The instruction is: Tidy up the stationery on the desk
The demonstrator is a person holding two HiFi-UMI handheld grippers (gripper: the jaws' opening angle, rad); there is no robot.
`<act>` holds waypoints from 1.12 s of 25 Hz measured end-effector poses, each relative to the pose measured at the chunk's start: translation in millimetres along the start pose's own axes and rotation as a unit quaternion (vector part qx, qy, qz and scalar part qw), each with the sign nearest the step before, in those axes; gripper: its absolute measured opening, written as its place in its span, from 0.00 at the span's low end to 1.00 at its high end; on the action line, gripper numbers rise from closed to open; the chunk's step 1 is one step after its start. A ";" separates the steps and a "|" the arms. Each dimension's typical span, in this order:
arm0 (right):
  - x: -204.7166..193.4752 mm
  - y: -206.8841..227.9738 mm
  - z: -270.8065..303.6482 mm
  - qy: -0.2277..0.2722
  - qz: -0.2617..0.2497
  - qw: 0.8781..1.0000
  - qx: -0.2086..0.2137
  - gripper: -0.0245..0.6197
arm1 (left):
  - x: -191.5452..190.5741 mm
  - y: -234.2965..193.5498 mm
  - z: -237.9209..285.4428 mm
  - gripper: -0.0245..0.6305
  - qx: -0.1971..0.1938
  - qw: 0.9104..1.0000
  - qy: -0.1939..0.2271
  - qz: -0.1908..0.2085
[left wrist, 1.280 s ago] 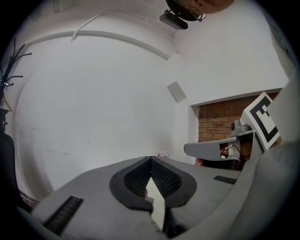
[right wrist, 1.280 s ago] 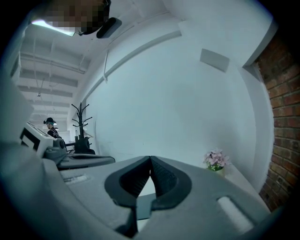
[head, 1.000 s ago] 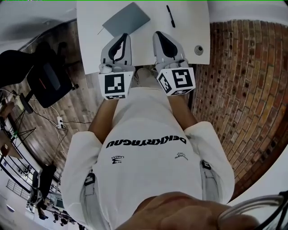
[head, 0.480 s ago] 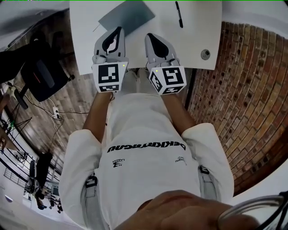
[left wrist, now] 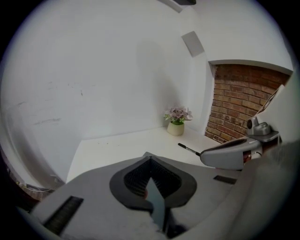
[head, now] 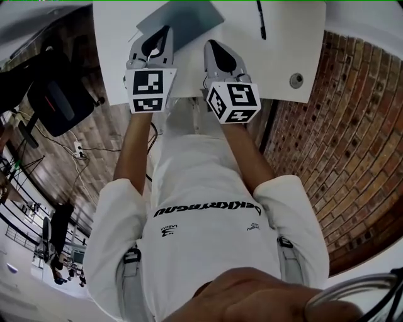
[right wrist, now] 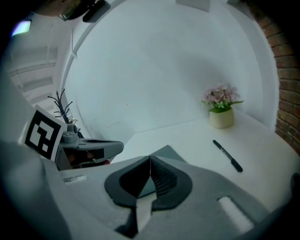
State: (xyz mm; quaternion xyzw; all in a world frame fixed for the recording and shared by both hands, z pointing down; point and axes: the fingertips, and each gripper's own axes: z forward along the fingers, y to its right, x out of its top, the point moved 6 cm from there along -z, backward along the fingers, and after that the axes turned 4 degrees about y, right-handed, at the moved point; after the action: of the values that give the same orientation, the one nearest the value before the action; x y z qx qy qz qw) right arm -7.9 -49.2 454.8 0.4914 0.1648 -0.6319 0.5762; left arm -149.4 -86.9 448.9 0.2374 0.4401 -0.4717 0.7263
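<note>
Head view: over the last second both grippers have moved in over the near edge of the desk point(head: 296, 38). The left gripper point(head: 165, 34) now has its tip over the near edge of the grey notebook point(head: 189, 17), and the right gripper point(head: 214, 49) sits just beside it over bare desk. The black pen point(head: 260, 19) lies apart to the right near the far edge, and a small round fitting point(head: 296, 80) sits by the right corner. Nothing on the desk has shifted, so I read this as the approach only, with tidying not yet started. Jaw gaps are hard to judge from up here. Left gripper view: the left gripper point(left wrist: 150, 161) has its jaws closed tip to tip with nothing between them, only a grey sliver of surface visible below the pads. This view adds a small flower pot point(left wrist: 176, 123) at the back against the wall, which the head view cuts off, plus the pen point(left wrist: 189, 149) and the right gripper point(left wrist: 229, 152) alongside. Right gripper view: the right gripper point(right wrist: 150, 159) is also fully closed and empty. A notebook corner point(right wrist: 169, 153) pokes out just past its tips, the pen point(right wrist: 228, 155) lies clear to the right, the pot point(right wrist: 221, 112) is behind, and the left gripper point(right wrist: 89, 147) is at the left edge. Either gripper needs to open before it can pick anything up.
</note>
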 end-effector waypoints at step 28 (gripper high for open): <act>-80.0 22.4 68.2 -0.109 0.102 0.988 -0.028 0.25 | -64.4 -67.3 98.0 0.17 -0.005 0.988 -0.146 0.041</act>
State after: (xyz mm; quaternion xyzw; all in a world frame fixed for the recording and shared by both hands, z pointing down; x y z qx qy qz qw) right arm -29.1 -63.0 559.2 0.4175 0.0672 -0.6149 0.6657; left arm -179.7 -160.4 558.1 0.1798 0.3215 -0.4690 0.8027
